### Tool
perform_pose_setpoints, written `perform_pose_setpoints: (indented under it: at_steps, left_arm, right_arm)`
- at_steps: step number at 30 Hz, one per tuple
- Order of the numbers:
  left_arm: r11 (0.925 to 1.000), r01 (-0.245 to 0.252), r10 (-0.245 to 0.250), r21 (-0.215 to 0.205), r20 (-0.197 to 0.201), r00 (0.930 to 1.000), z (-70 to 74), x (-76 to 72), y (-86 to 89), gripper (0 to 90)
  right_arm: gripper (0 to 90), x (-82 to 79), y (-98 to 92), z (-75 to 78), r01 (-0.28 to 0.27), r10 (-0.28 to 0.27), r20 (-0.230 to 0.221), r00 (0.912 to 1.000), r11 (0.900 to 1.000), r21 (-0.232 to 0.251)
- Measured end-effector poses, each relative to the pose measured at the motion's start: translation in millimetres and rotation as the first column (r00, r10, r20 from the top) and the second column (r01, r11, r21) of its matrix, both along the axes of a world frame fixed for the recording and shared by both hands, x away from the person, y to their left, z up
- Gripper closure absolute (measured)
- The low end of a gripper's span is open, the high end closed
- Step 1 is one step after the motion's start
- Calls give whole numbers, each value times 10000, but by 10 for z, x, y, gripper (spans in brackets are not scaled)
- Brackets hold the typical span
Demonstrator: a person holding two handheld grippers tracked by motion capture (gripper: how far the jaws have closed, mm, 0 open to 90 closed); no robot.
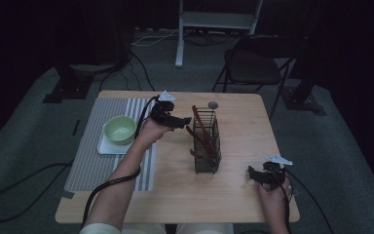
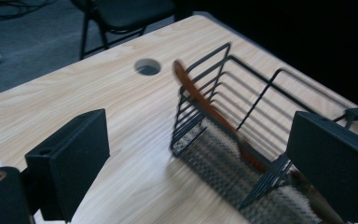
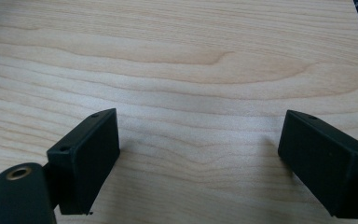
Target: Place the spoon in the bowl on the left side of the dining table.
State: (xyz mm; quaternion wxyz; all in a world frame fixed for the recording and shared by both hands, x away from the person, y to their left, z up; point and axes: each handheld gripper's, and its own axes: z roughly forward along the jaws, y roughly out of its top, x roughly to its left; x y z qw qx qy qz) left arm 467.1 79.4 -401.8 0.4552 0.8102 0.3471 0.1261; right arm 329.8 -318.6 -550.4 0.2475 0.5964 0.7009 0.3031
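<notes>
Two grippers w/ fingers spread, holding nothing: left gripper point(image 1: 182, 120) hovers beside rack point(image 1: 207, 141), prob. lining up on a brown utensil point(image 2: 214, 116), right gripper point(image 1: 254, 173) idle near surface point(image 1: 185, 195).

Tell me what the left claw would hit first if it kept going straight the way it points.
Most likely the black wire rack holding the reddish-brown utensils: it sits between the open left claw's jaws, just ahead. Depth is hard to judge.

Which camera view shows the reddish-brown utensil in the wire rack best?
The left gripper view: the reddish-brown utensil is near, leaning along the wire rack. The high view shows it small and dim. The right gripper view shows bare table between open jaws.
</notes>
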Motion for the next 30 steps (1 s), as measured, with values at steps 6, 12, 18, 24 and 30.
perform_pose_setpoints:
  at_steps: [6, 12, 18, 24, 30]
  left_arm:
    - [9997, -106, 103, 211, 108, 9999, 26, 132, -101, 131]
    - [9998, 84, -82, 165, -130, 9999, -77, 278, -220, 218]
    - [10000, -5, 5, -6, -363, 9993, -185, 399, -309, 344]
    - [9999, -95, 90, -144, -371, 9993, -239, 477, -355, 483]
    - [9996, 208, -213, -165, -342, 9992, -252, 477, -386, 672]
  right_arm:
    - [118, 0, 0, 0, -1, 1, 2, 10000, 10000, 0]
    - [118, 0, 0, 0, -2, 2, 4, 10000, 10000, -1]
    - [118, 0, 0, 0, -3, 3, 3, 10000, 10000, -2]
    - [118, 0, 0, 0, -4, 4, 5, 10000, 10000, -2]
    - [118, 0, 0, 0, -6, 6, 5, 10000, 10000, -2]
